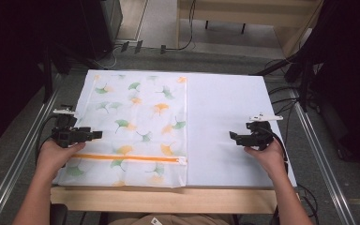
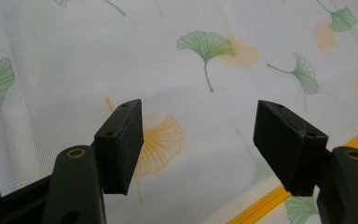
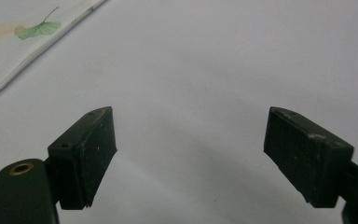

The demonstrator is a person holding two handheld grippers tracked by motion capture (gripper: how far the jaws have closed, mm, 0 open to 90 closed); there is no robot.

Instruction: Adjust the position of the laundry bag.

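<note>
Mesh laundry bag (image 1: 136,126) flat between two wide-open hand-held grippers

The mesh bag (image 1: 136,126) lies flat on the table's (image 1: 225,108) left half; left gripper (image 1: 86,135) over the bag's left edge, right gripper (image 1: 234,137) right of it.

Under my left gripper lies a white fine-mesh cloth bag printed with green and orange ginkgo leaves (image 2: 205,93), its orange zipper (image 2: 265,200) smooth. My gripper pads (image 3: 91,154) look matt black, dusty plastic. The white table cover (image 1: 229,122) seems smooth, edged by pale bare wood (image 1: 168,199).
</note>
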